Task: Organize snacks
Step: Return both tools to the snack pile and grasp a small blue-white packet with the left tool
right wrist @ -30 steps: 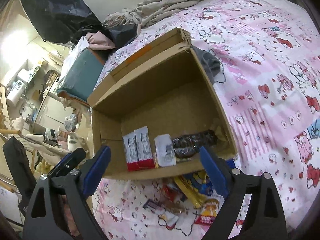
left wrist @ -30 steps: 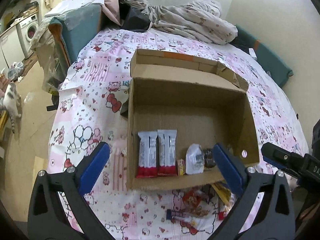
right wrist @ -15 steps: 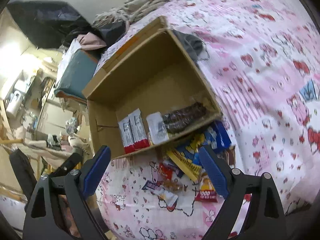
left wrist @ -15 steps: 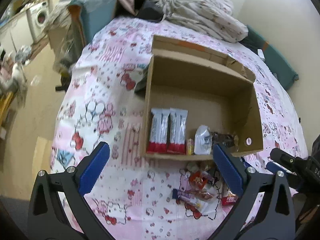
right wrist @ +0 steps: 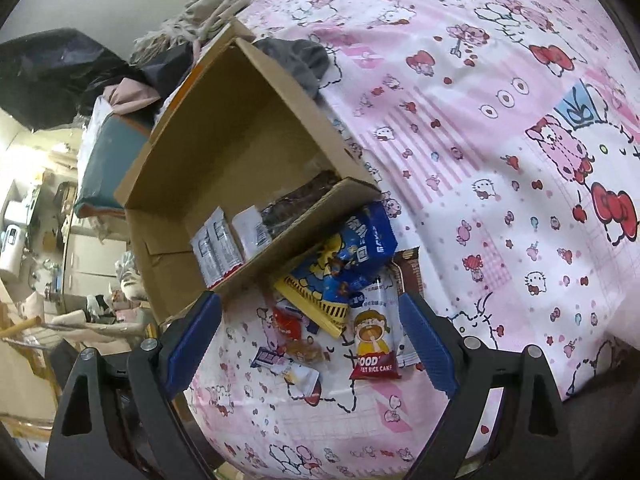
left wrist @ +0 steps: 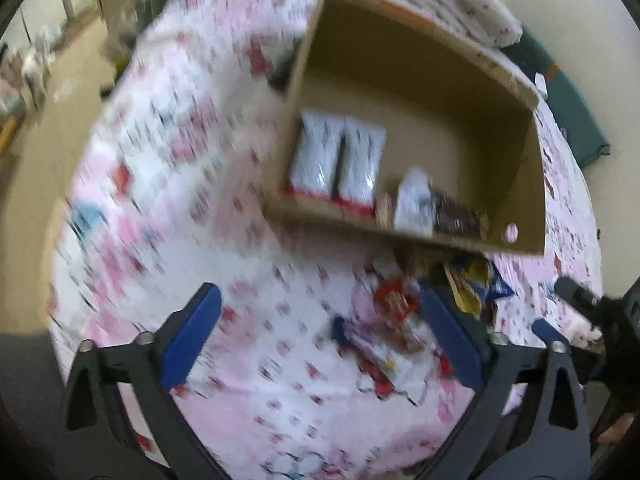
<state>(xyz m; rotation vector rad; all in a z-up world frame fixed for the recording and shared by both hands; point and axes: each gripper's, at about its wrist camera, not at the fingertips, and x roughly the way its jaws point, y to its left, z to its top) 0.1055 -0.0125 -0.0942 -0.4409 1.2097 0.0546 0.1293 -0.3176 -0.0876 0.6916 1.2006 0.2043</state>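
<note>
An open cardboard box [left wrist: 516,184] [right wrist: 208,148] lies on a pink patterned sheet. Along its near wall sit two white-and-red bars [left wrist: 340,164] [right wrist: 216,248], a white packet [left wrist: 414,204] [right wrist: 250,232] and a dark packet [left wrist: 456,216] [right wrist: 300,200]. Loose snacks lie in front of the box: a blue-and-yellow bag [right wrist: 352,256], a rice cake packet [right wrist: 374,336], a red packet [right wrist: 286,322] and small bars [right wrist: 272,360]. My left gripper [left wrist: 320,336] is open and empty above the sheet; its view is blurred. My right gripper [right wrist: 312,340] is open and empty over the loose snacks.
A grey cloth [right wrist: 300,60] lies behind the box. Crumpled bedding [right wrist: 224,4] and dark bags [right wrist: 52,76] sit at the far end of the bed. The bed edge drops to the floor on the left [left wrist: 36,160].
Both grippers have pulled back from the box toward the near side. The loose snacks in front of the box have come into fuller view. Both stay open.
</note>
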